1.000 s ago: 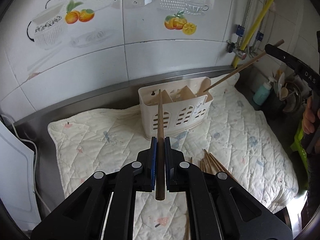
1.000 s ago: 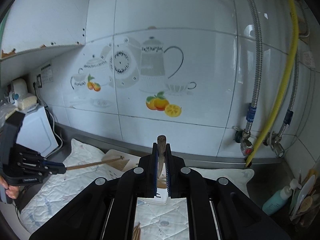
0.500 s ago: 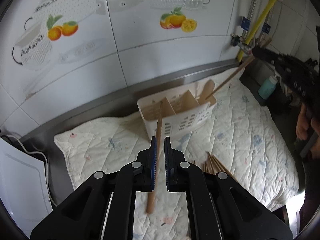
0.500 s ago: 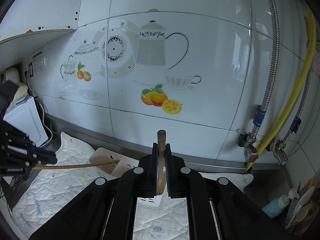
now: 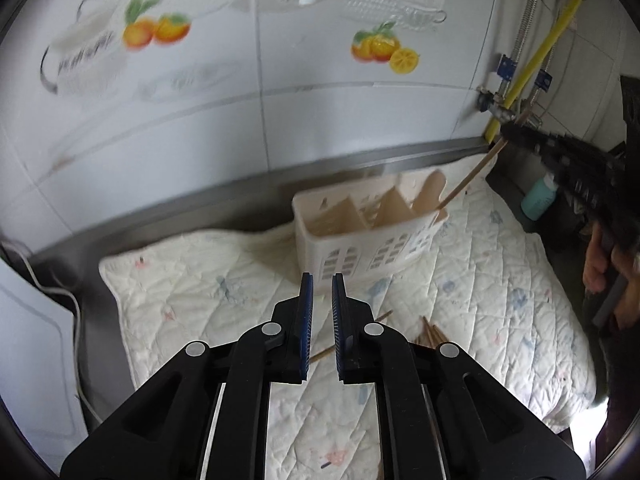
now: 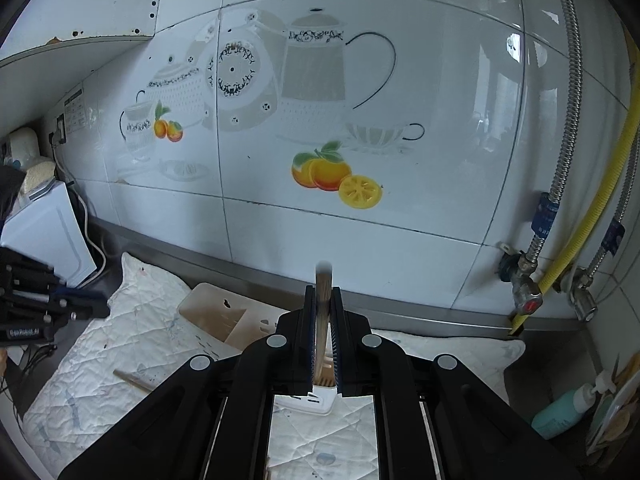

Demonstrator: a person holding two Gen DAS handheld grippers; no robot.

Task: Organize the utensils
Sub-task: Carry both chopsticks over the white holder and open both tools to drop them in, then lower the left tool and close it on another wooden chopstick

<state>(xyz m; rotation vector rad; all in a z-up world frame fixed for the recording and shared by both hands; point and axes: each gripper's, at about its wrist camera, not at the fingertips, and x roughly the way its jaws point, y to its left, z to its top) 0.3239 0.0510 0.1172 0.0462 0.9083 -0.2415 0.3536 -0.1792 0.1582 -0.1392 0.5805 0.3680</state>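
White tiled wall (image 6: pixel 360 248) with teapot and orange decals is filling the background. Below it we're working over a quilted mat (image 5: pixel 480 280) on a steel counter (image 5: pixel 168 220). White slotted utensil caddy (image 5: pixel 360 232) is sitting on the mat near the wall. We're holding the left gripper (image 5: pixel 319 292) above the mat just in front of the caddy, jaws narrowly apart, nothing between them. Right gripper (image 6: pixel 322 320) is clamping a wooden utensil handle (image 6: pixel 322 304), which is slanting down into the caddy's right-end compartment; its lower end is touching inside. Loose bunch of chopsticks (image 5: pixel 430 330) is lying on the mat just right of the left gripper. One single chopstick (image 6: pixel 130 379) is lying on the mat left of the caddy in the right wrist view.
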